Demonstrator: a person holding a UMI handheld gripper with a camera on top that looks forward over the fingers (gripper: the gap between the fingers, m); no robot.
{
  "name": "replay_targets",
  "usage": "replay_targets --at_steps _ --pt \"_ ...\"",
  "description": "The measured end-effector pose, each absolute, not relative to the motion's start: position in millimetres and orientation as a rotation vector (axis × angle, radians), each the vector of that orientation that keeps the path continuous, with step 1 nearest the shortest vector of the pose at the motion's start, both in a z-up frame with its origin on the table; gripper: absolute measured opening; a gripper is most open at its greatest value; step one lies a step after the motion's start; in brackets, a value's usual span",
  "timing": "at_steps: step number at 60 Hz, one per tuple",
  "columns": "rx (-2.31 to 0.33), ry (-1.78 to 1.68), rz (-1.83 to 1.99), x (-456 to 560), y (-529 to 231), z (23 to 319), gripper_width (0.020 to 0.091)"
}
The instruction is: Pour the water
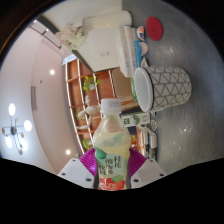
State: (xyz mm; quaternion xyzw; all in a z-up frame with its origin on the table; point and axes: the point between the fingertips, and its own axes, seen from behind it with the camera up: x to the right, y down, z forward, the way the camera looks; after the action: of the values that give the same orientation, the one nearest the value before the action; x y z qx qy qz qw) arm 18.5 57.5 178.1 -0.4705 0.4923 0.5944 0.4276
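My gripper (112, 172) is shut on a clear bottle (112, 145) of pale yellow drink with a white cap and a label of green, white and red. Both purple pads (92, 168) press on the label from either side. The view is rolled far over, so the bottle is tilted with its cap pointing at a white cup (164, 86) with a thin black line pattern, which lies just beyond the cap with its rim turned toward the bottle. Whether liquid is leaving the bottle cannot be seen.
The grey tabletop (190, 40) bears a red round lid-like object (154, 28) and a white box (112, 42) beyond the cup. Wooden shelves (76, 80) with small items stand behind. Ceiling lamps (12, 110) show at one side.
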Motion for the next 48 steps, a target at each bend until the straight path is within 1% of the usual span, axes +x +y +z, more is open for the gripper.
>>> replay_targets --at_steps 3,9,13,19,26,31,38,45,48 --pt "-1.109 1.296 1.548 24 57 183 0.0363" --pt "-0.994 1.416 1.651 32 63 184 0.0363" --pt "-0.948 1.475 1.693 35 70 177 0.0363" --pt "-0.926 1.513 1.718 36 70 172 0.0361" --pt "-0.958 1.504 1.706 33 68 168 0.0363" --pt "-1.007 1.470 1.680 28 65 168 0.0363" --pt "-1.138 1.325 1.581 17 58 184 0.0361" --pt "-1.387 1.022 1.305 12 59 197 0.0371" --pt "-1.465 0.892 1.156 19 58 209 0.0381"
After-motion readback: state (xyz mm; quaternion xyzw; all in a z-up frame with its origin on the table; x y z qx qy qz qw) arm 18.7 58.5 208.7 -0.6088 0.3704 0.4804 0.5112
